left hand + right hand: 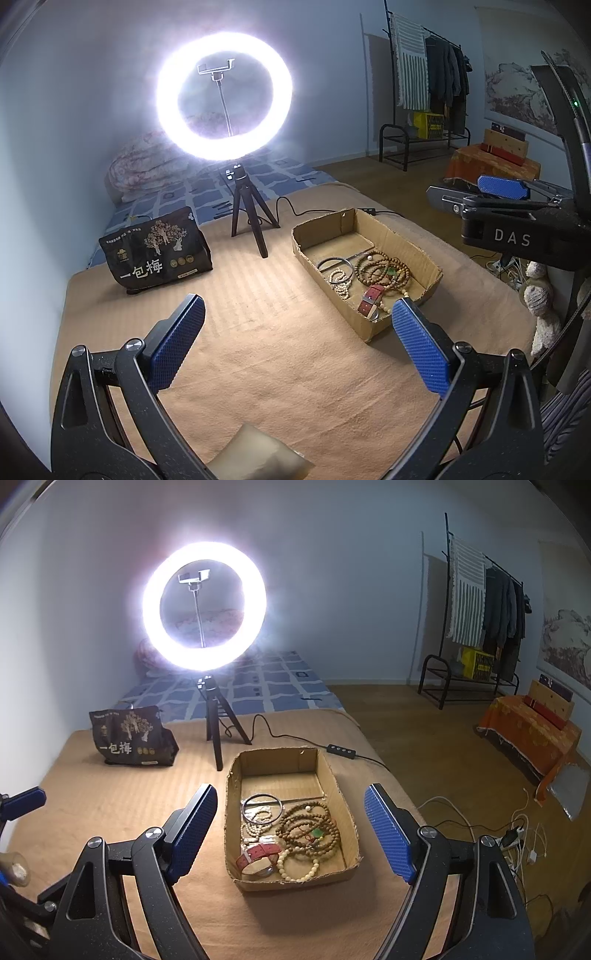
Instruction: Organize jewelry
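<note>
Tan blanket (110,805): jewelry box (343,808) btwn right fingers (388,830), wide; left fingers (181,343) wide.

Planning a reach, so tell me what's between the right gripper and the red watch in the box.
In the right wrist view, between the right gripper and the red watch stands only the cardboard box near wall, above bare tan blanket.
</note>
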Tool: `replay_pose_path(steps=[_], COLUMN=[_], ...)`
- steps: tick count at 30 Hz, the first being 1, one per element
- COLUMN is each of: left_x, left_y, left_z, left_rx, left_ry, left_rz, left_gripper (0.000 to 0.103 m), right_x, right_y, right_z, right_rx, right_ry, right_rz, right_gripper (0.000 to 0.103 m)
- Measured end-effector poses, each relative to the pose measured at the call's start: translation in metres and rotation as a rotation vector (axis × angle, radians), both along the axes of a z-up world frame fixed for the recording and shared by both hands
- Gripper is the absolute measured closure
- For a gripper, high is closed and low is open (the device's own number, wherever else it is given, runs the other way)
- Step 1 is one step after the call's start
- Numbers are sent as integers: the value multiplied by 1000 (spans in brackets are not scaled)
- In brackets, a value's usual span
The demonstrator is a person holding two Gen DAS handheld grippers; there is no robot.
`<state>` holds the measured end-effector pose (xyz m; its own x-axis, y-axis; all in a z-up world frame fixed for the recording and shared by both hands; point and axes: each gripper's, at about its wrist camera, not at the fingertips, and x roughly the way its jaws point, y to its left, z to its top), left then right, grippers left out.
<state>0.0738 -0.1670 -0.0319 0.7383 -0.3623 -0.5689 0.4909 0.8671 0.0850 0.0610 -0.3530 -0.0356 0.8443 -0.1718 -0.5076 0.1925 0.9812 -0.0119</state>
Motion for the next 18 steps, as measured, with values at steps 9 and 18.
replay_pose_path(steps=[9,18], left_x=[0,-1], left_y=[-1,-1], left_z=[2,3], left_rx=[-4,-6], left_ry=[-6,-14], left_rz=[-5,-8], left_gripper=[0,0], right_x=[1,1], right_y=[0,2], right_z=[0,0], right_rx=[0,-7], right_ry=[4,5], right_rz=[2,3], right_gripper=[21,21])
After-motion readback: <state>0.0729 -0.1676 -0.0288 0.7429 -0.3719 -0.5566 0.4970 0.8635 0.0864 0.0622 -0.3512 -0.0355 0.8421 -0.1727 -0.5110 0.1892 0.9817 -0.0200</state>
